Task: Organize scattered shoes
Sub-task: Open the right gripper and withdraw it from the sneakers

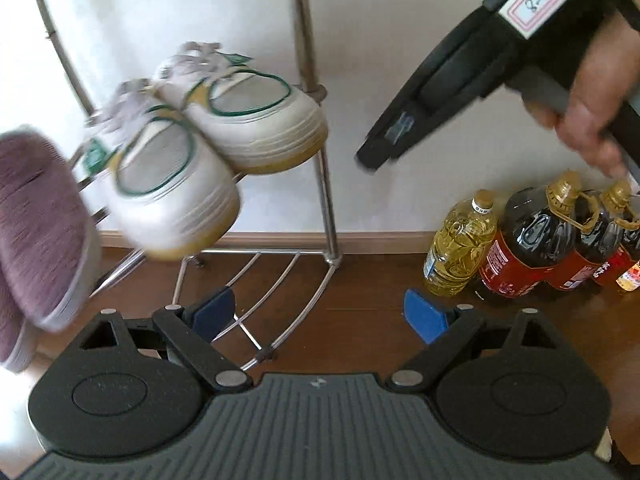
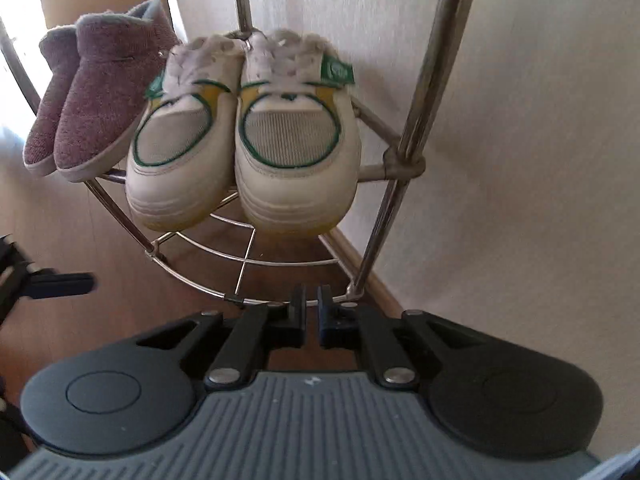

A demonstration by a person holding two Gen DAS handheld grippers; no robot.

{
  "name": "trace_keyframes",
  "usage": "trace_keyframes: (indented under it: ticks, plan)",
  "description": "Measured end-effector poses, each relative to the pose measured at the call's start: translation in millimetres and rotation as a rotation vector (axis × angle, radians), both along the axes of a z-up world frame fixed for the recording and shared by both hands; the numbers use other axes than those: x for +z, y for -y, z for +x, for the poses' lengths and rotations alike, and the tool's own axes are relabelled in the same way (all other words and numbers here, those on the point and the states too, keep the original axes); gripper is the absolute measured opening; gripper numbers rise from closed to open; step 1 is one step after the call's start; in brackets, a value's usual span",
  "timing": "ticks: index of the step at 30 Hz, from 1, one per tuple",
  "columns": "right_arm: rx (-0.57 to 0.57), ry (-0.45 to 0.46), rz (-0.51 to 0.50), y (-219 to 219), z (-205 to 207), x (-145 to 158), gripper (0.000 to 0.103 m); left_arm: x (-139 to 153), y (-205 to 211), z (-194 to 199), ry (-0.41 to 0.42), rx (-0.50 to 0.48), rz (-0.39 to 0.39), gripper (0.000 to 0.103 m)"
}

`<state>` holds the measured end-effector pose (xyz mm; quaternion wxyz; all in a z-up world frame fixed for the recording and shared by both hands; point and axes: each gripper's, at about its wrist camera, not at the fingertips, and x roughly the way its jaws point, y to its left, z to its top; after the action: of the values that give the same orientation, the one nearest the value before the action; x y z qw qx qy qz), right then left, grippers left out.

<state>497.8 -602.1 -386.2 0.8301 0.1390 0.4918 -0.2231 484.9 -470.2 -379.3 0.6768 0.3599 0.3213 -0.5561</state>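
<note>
Left gripper [image 1: 326, 314]: points steeply down at the wooden floor [image 1: 360, 292]; blue pads spread wide, released, nothing between them.
Right gripper [image 2: 311, 314]: tilted down toward the rack's foot; dark fingers almost meet, clenched on nothing.
Right hand [image 1: 592, 120]: seen from the left camera, wrapped round the black handle, upper right, above the bottles.
Rack [image 2: 404, 164]: shiny round metal tubes, upright posts joined by collars, curved wire shelves; stands against a pale wall with a wood skirting.
Sneakers [image 2: 244, 148]: pair side by side on an upper shelf, toes overhanging the front bar; off-white smooth uppers, grey mesh toe panels edged in green, yellow trim, yellowed ribbed soles, pale laces, green tongue tabs.
Slippers [image 2: 92, 112]: pair on the same shelf, just left of the sneakers and touching them; mauve knitted fabric, fleecy collar, pale soles.
Bottles [image 1: 532, 240]: clear plastic on the floor by the wall, one yellow oil, the others dark liquid with gold caps and red labels.
</note>
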Motion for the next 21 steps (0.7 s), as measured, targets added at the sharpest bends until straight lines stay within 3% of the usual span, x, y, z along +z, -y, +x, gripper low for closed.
trace_keyframes:
  ticks: [4,9,15,21]
  plan:
    - [0.002,-0.008,0.003,5.3,23.5,-8.7,0.004,-7.9,15.6,9.2,0.041,0.036,0.003,0.093]
    - [-0.041,0.015,-0.001,14.6,38.3,-5.2,0.004,-5.1,21.0,22.7,0.007,0.068,-0.021,0.091]
    - [-0.052,0.044,-0.017,22.4,35.8,0.1,0.004,-4.1,29.4,42.8,-0.024,0.13,-0.05,0.09]
    - [-0.057,0.061,-0.033,15.4,24.8,-6.5,0.004,-11.0,34.3,48.9,0.008,0.133,-0.063,0.089]
